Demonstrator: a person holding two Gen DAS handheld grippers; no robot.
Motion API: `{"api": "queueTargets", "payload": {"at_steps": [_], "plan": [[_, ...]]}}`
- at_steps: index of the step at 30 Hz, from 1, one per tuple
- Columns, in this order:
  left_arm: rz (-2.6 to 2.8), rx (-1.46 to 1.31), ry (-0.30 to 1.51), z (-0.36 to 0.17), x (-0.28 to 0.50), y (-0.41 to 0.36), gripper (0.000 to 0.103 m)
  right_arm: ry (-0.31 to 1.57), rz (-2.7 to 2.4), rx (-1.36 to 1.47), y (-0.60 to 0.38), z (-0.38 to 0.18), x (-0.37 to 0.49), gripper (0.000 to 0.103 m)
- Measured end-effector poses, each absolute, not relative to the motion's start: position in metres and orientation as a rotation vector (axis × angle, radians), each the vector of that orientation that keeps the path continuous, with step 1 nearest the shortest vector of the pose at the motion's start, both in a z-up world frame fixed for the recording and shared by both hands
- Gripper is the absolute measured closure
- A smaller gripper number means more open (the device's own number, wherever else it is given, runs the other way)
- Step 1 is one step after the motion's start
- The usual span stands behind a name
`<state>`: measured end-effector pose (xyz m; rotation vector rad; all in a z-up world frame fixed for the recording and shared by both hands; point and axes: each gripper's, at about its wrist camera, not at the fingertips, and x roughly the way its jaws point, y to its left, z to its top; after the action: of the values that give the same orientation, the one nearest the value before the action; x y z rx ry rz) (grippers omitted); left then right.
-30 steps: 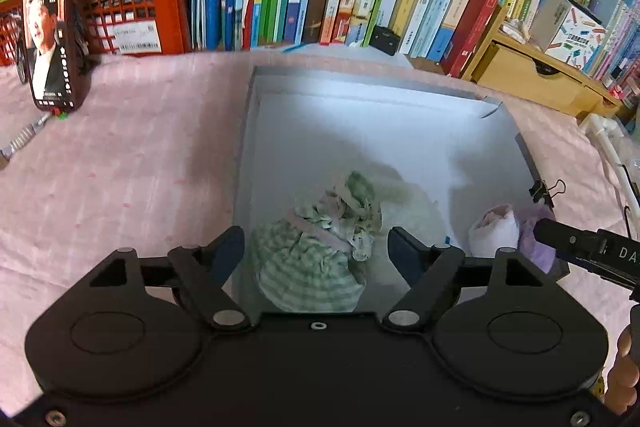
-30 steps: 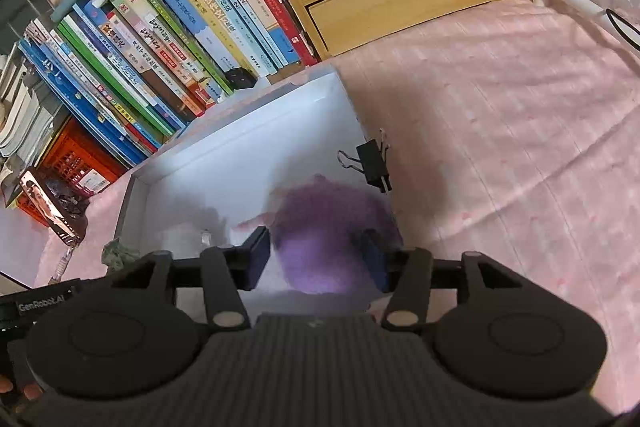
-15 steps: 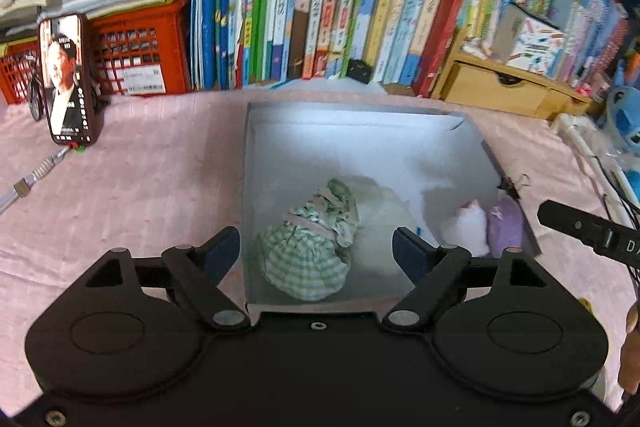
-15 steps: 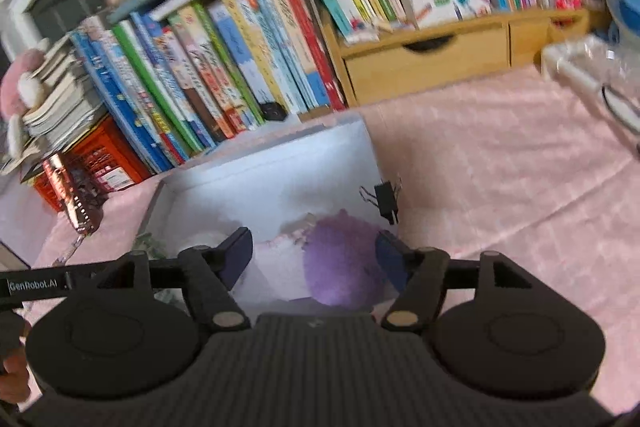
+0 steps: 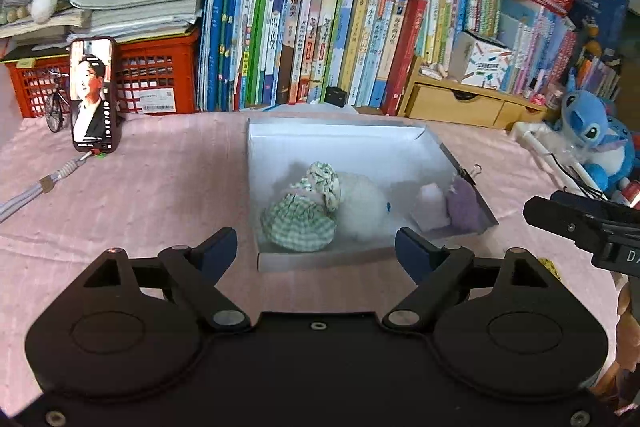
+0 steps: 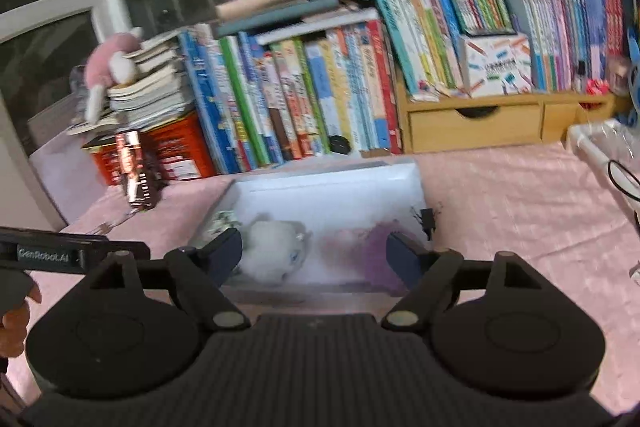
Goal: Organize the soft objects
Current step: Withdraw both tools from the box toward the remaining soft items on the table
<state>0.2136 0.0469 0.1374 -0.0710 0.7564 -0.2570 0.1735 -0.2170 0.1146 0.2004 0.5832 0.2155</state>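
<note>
1. Left wrist view: a pink cloth (image 5: pixel 160 195) covers the surface, with a wall of upright books (image 5: pixel 320 39) behind. A white box (image 5: pixel 320 261) sits on the cloth with its long axis running away from the camera.
2. Inside, along the near wall, lie a green checked doll (image 5: pixel 300 221), a fluffy white toy (image 5: pixel 362 207), a pale pink plush (image 5: pixel 430 209) and a purple plush (image 5: pixel 464 205), side by side in a row from left to right.
3. The left gripper (image 5: pixel 316 249) hangs before the box, jaws spread wide, holding nothing.
4. Right wrist view, blurred: the right gripper (image 6: pixel 314 253) is likewise spread and empty, just short of the box (image 6: pixel 332 187). The white toy (image 6: pixel 272 255) and purple plush (image 6: pixel 378 247) show between its fingers.
</note>
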Motion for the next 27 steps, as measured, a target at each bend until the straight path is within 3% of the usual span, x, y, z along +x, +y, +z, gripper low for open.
{"api": "queueTargets", "payload": {"at_steps": [11, 27], "plan": [[-0.281, -0.107, 0.700, 0.124, 0.149, 0.076, 0.015, 0.426, 0.277, 0.019, -0.184, 0.118, 0.107, 0.009], [-0.200, -0.032, 0.578, 0.111, 0.088, 0.104, 0.011, 0.385, 0.371, -0.163, -0.148, 0.102, 0.065, 0.002]]}}
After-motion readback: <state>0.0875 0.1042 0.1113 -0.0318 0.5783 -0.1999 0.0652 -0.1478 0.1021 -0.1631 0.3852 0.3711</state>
